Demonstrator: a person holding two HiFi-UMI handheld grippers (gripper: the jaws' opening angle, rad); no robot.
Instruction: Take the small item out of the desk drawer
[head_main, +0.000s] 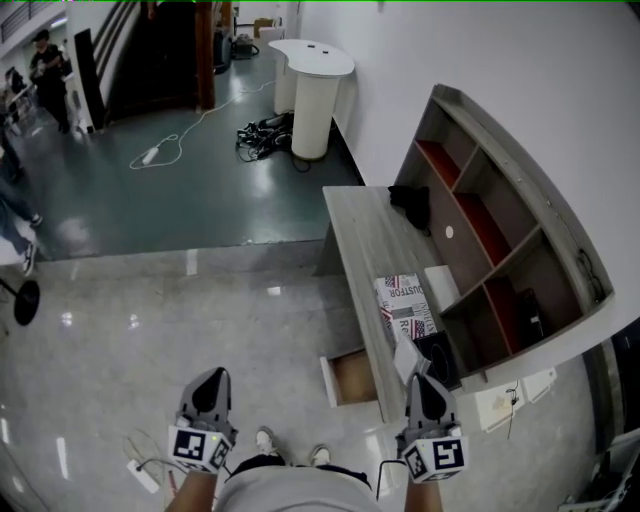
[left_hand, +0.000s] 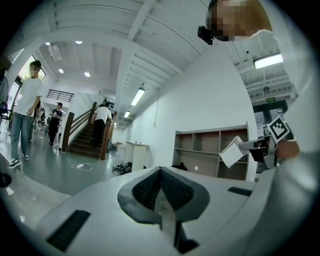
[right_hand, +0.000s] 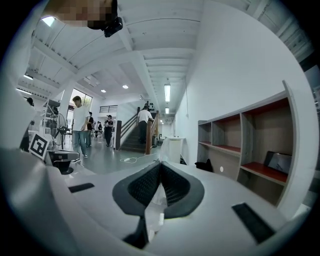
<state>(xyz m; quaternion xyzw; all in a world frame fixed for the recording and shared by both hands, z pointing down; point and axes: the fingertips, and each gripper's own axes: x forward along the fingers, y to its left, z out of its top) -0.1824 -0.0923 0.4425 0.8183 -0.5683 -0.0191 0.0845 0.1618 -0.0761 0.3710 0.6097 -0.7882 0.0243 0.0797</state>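
R tongs (head_main: 426, 380) clamped shut on small white flat packet (left_hand: 232, 152). Packet out of the drawer, sticking out past the tips, held above the near end of the worktop (head_main: 365, 240). L tongs (head_main: 208, 378) closed too, nothing seen betw. the pads, well apart to the L, over shiny floor (head_main: 200, 300).

Drawer (head_main: 352, 378) open, betw. the two pairs, nearer the R, just L of its tips and lower down. Ahead of R tongs on worktop: printed box (head_main: 405, 303), then black bundle (head_main: 410, 203) farther on. Black object (head_main: 440, 355) just R of R tips. Open shelf unit (head_main: 520, 210) along R side. White power strip w/ cable (head_main: 143, 475) on floor, L of L tongs.
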